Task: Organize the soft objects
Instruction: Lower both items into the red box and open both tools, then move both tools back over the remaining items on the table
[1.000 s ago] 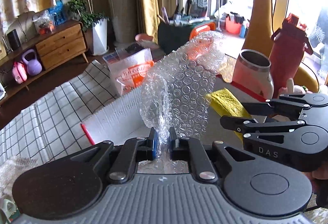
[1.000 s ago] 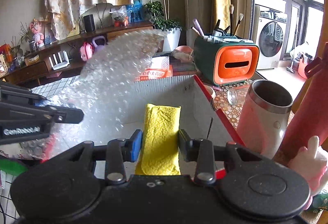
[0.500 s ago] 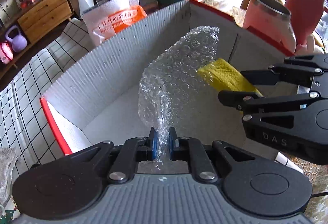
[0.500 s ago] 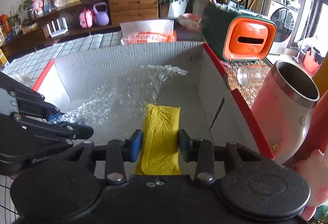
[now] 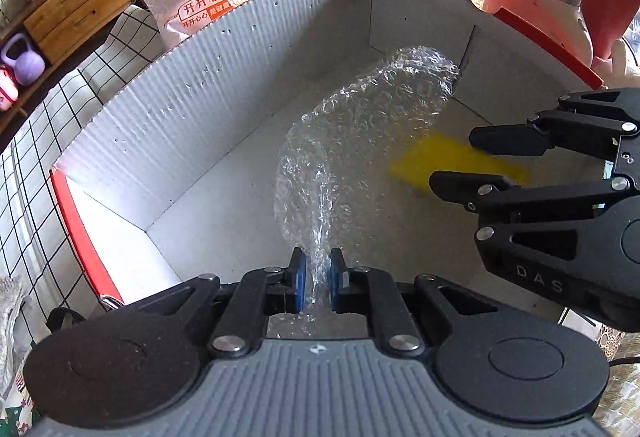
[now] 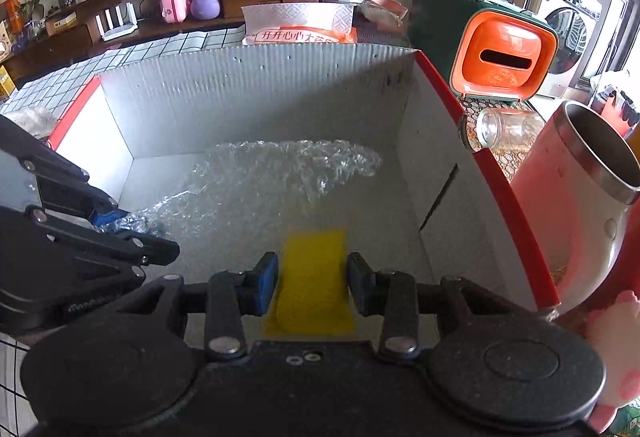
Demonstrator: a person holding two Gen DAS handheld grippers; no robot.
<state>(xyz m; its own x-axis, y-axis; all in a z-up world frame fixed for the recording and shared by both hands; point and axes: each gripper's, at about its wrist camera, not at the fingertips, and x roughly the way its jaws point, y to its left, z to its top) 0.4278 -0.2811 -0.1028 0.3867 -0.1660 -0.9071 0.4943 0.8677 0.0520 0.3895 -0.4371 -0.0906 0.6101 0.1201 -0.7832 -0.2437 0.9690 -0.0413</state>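
Both grippers hang over an open cardboard box (image 5: 224,85) with white corrugated walls and a red rim, each carrying one soft item down into it. The left gripper (image 5: 318,275) is clenched on a sheet of bubble wrap (image 5: 360,133), its blue pads pinching a gathered neck of film at the near end; from there the sheet fans out and runs away toward the far right corner of the box, its long axis lying roughly along the box floor. In the right wrist view the same wrap (image 6: 272,177) stretches from the left gripper at the near left across toward the far right wall. It looks almost weightless, limp and springy, and it is likely to spring back open once let go; the bunched neck is the sensible place to hold it, since a flat span of slick film would probably slide out of the pads. The right gripper (image 6: 312,279) is grasping a folded yellow cloth (image 6: 312,277), the pads bearing on its two long edges. The cloth points straight ahead from the jaws toward the far wall, its long axis in line with the fingers, its free end sticking out over the box floor just near of the wrap's edge. It appears soft and thick enough to keep its fold, not fragile, and it should drop flat. Whether either item already rests on the floor I cannot tell.
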